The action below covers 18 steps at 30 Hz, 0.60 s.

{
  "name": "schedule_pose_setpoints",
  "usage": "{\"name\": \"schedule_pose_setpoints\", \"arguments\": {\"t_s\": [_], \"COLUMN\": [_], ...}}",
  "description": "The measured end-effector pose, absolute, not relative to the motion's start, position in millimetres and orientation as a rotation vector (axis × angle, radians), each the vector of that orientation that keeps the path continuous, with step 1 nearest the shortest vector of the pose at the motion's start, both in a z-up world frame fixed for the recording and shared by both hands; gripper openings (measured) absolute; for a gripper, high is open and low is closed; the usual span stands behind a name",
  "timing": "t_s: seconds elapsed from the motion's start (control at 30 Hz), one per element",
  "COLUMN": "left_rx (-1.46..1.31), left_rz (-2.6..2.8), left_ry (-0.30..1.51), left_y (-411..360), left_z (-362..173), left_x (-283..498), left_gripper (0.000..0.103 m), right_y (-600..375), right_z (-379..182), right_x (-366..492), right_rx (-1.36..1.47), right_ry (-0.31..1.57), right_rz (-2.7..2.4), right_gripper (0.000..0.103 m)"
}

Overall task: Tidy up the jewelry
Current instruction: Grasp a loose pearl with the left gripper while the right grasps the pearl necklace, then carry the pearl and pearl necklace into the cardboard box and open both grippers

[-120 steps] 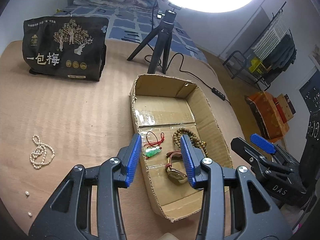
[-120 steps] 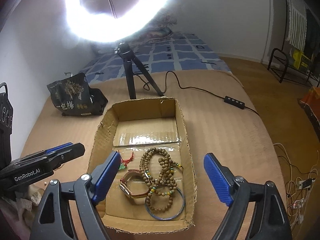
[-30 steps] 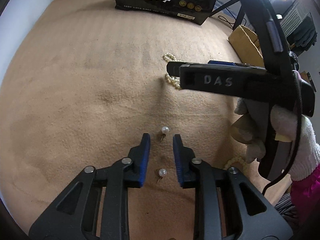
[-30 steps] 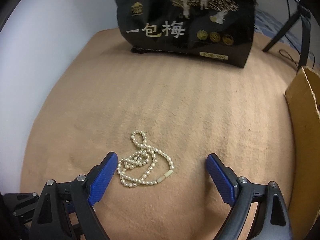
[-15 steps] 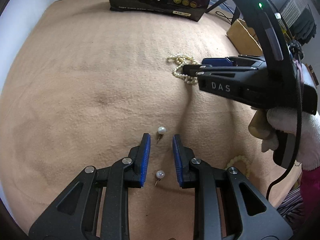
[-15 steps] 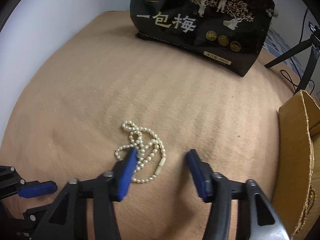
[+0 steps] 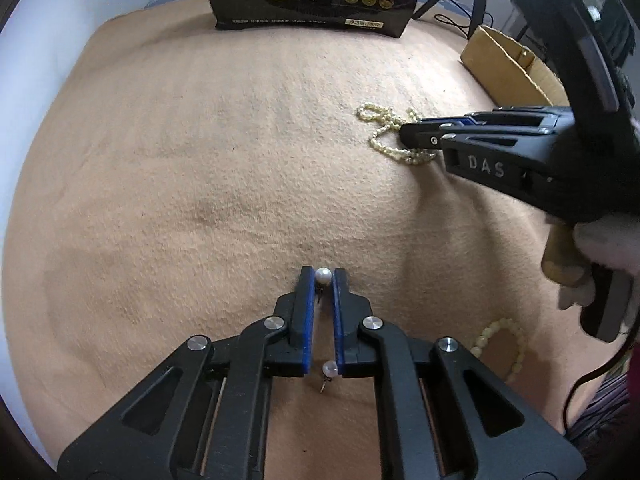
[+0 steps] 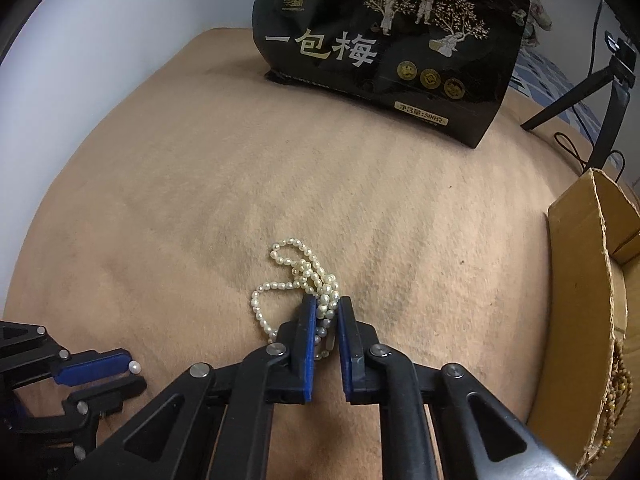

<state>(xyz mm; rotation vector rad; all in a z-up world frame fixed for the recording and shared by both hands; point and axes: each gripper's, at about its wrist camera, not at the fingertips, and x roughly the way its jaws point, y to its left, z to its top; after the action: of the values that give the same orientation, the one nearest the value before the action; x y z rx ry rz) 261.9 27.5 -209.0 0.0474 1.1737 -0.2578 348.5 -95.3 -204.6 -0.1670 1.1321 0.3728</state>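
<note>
We have both grippers low over the tan blanket (image 7: 200, 160). The left gripper (image 7: 323, 276) has just closed its jaws; they are narrow now, pinching a pearl stud earring (image 7: 323, 275) at the very tips. A second pearl stud (image 7: 330, 369) lies on the blanket near the base of those jaws. To the right, the right gripper (image 8: 325, 304) has also just closed its jaws, which clamp a bunched part of the pearl necklace (image 8: 298, 272); the loose loops trail out on the far and left side. A pale bead bracelet (image 7: 502, 344) rests near right. The cardboard box (image 8: 580, 300) stands at right, a black snack bag (image 8: 384, 40) at the far edge.
</note>
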Motion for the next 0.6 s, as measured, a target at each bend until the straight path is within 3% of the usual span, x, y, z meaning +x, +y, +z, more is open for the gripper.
{"name": "schedule_pose_setpoints", "arguments": {"t_s": [0.6], "left_rx": [-0.058], "left_rz": [-0.216], "left_ry": [1.078], "left_y": [42.9], "left_z": [-163.7], "left_x": [257.5], "left_gripper": [0.006], "right_y": [-143.2], "right_z": [-145.0], "right_x": [333.7], "right_rx": [-0.024], "right_ry": [1.045], "right_rz": [0.419], "right_gripper": [0.005]}}
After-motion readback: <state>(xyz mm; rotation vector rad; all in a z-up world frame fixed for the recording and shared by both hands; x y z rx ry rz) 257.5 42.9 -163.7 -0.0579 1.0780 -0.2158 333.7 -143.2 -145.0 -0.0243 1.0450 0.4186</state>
